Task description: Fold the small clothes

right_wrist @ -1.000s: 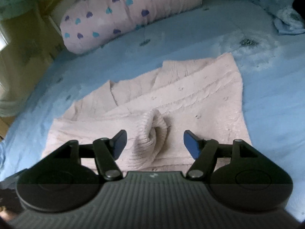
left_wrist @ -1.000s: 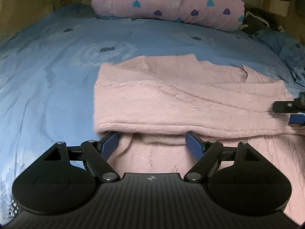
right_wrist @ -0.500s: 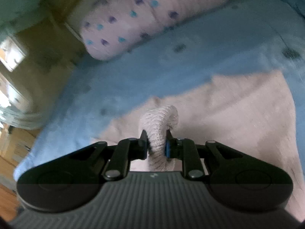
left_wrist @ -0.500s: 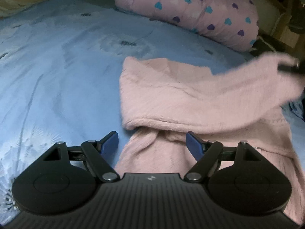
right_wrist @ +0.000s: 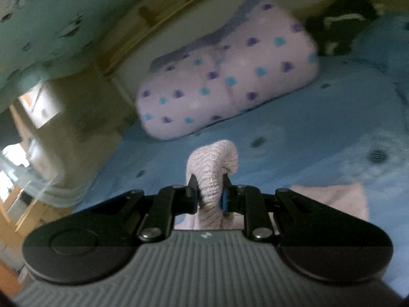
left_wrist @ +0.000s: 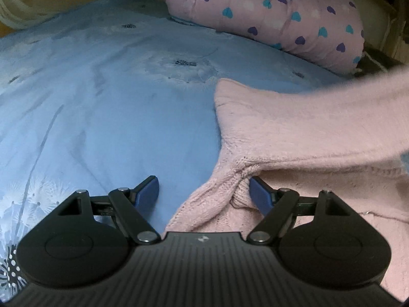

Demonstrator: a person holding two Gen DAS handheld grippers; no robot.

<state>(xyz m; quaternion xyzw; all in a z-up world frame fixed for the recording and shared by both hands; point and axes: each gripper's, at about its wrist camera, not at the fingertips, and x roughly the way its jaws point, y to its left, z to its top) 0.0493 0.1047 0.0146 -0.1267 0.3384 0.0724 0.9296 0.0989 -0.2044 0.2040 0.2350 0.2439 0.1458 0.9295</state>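
A small pink knit sweater point(left_wrist: 294, 128) lies on the blue bedsheet point(left_wrist: 102, 102), with one sleeve lifted and stretched up toward the right edge of the left wrist view. My left gripper point(left_wrist: 204, 192) is open, low over the sweater's left side where sleeve meets body; its right finger point(left_wrist: 258, 192) touches the knit. My right gripper point(right_wrist: 209, 194) is shut on the sleeve's ribbed cuff point(right_wrist: 214, 163) and holds it in the air above the bed. A corner of the sweater point(right_wrist: 332, 199) shows below it.
A pink pillow with blue and purple hearts point(left_wrist: 268, 18) lies at the head of the bed and shows in the right wrist view point(right_wrist: 225, 81) too. A dark bundle point(right_wrist: 340, 25) and a blue cover point(right_wrist: 383, 46) lie at the right. A wooden frame edges the bed.
My right gripper closed on the sleeve cuff and lifted it well off the bed. My left gripper slid left along the sweater toward its left edge, staying open.
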